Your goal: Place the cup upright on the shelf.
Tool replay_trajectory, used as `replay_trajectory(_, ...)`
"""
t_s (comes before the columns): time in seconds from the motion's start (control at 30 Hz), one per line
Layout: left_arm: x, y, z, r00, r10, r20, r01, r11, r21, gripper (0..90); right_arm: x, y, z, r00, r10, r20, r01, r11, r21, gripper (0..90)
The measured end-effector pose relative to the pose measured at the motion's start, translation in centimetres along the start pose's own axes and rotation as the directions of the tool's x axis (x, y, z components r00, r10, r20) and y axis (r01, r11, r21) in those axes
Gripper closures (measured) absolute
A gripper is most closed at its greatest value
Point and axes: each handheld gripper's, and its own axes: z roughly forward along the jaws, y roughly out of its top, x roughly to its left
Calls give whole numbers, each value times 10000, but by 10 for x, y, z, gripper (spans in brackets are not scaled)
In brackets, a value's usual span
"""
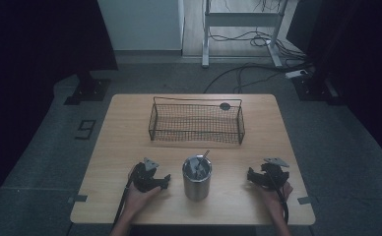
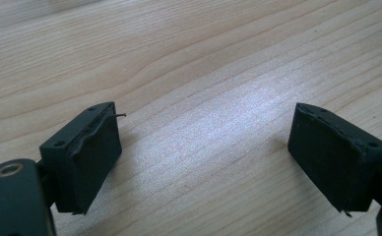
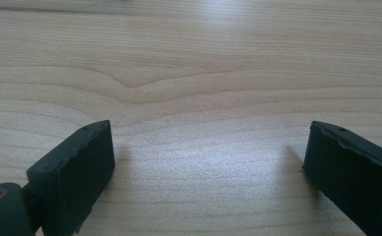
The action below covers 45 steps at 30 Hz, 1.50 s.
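A steel cup (image 1: 197, 178) stands near the table's front edge, with metal utensils (image 1: 200, 162) sticking up out of it. My left gripper (image 1: 165, 181) rests on the wood just left of the cup, held in a hand, jaws toward the cup. My right gripper (image 1: 250, 175) lies to the cup's right, a wider gap away. In the left gripper view my gripper (image 2: 204, 152) is open over bare wood. The right gripper view has my gripper (image 3: 208, 167) open too, nothing between its pads.
A dark wire basket (image 1: 197, 121) stands across the far half of the wooden table (image 1: 120, 142), apparently empty. A small dark round disc (image 1: 225, 105) lies behind its right end. Beyond the table are a desk frame and cables on the floor.
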Motion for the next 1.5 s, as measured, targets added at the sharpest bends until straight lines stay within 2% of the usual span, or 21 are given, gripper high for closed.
replay_trajectory(0.43,1,1,0,10000,-26,-39,26,10000,15,125,-2,-1,-1,10000,-57,-44,57,10000,-41,61)
replay_trajectory(0.57,2,0,-1,9983,-402,-429,400,9992,-52,135,-2,-1,-1,10000,-51,-26,51,10000,-40,60)
replay_trajectory(0.6,3,-2,-4,9976,-489,-481,470,9981,-402,148,-2,-1,-1,10000,-42,-14,42,10000,-40,61)
replay_trajectory(0.63,3,-2,-4,9976,-489,-481,470,9981,-402,148,-2,-1,-1,10000,-42,-14,42,10000,-40,61)
replay_trajectory(0.67,2,-5,-9,9979,-438,-487,392,9951,-913,150,-2,-1,-1,10000,-40,-7,39,10000,-44,61)
replay_trajectory(0.73,2,-6,-12,9981,-383,-484,331,9941,-1031,150,-2,-1,-1,10000,-39,-8,39,10000,-43,61)
replay_trajectory(0.87,-1,-9,-26,9993,-335,-139,312,9893,-1423,147,-2,-1,-1,10000,-54,-6,54,10000,-51,63)
replay_trajectory(1.03,-7,-5,-40,9991,-358,238,392,9855,-1652,146,-2,-1,-1,10000,-64,-19,64,10000,-52,65)
replay_trajectory(1.27,-13,-2,-57,9985,-91,548,217,9722,-2332,140,-2,-1,-1,10000,-56,-22,56,10000,-51,65)
replay_trajectory(1.5,-19,1,-67,9954,39,960,210,9662,-2571,130,-2,-1,-1,10000,-44,-18,44,10000,-48,64)
